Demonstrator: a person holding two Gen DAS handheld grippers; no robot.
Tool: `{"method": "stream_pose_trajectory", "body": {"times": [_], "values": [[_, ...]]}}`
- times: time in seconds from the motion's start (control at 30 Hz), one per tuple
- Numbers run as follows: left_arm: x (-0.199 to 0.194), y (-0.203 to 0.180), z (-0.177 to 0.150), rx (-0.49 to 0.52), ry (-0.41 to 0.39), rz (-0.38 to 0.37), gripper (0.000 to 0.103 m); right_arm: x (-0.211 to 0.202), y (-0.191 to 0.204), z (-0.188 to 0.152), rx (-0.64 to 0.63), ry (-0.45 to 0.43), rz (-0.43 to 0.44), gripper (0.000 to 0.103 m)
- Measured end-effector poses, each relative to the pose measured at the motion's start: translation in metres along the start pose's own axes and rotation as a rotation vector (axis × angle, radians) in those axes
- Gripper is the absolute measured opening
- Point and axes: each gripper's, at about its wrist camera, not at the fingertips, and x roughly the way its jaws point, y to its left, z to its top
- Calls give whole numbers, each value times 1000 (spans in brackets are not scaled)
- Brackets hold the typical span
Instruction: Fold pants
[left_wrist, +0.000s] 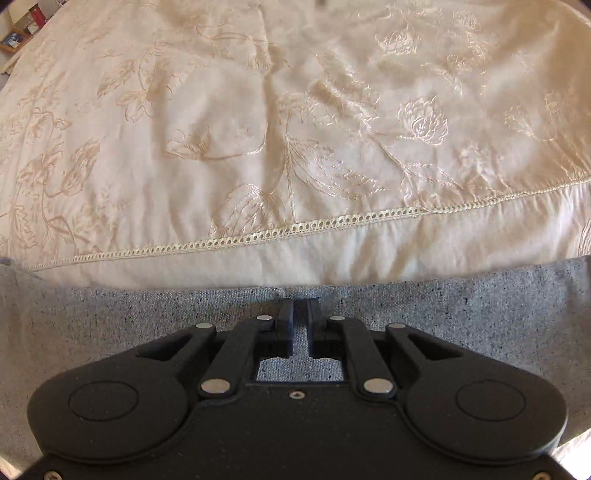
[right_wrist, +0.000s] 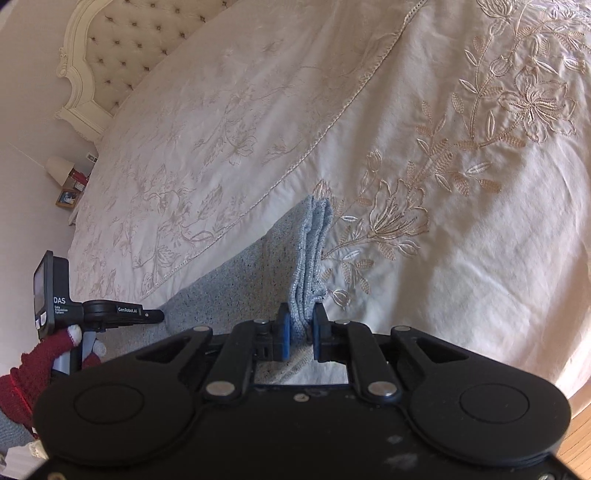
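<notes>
The pants (left_wrist: 461, 317) are grey speckled knit, spread across the near edge of a cream embroidered bedspread (left_wrist: 258, 147). My left gripper (left_wrist: 300, 306) is shut, its fingers pinching the pants' top edge. In the right wrist view, my right gripper (right_wrist: 300, 321) is shut on a bunched, layered end of the pants (right_wrist: 310, 251), which stands up between the blue pads (right_wrist: 285, 332). The cloth stretches left from there to the left gripper (right_wrist: 159, 315), held by a red-gloved hand.
The bedspread (right_wrist: 443, 110) covers the whole bed. A tufted cream headboard (right_wrist: 122, 40) stands at the far end. A small lamp (right_wrist: 59, 168) and boxes sit on a bedside stand at the left. Wooden floor (right_wrist: 580, 413) shows at the lower right.
</notes>
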Motion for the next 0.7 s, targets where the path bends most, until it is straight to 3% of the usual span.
{"method": "stream_pose_trajectory", "body": {"times": [0.1, 0.2, 0.37, 0.5, 0.7], "values": [[-19, 8, -27, -48, -8, -17, 16, 3, 5, 1, -13, 1, -2, 12], [-23, 15, -62, -87, 38, -42, 16, 6, 8, 1, -18, 5, -3, 12], [-6, 8, -94, -51, 117, -38, 15, 8, 16, 2, -36, 1, -25, 12], [-6, 11, -92, -34, 101, -67, 14, 6, 36, -3, -77, -22, -66, 12], [-41, 64, -87, -53, -2, -147, 16, -7, 106, -18, -191, -93, -123, 12]]}}
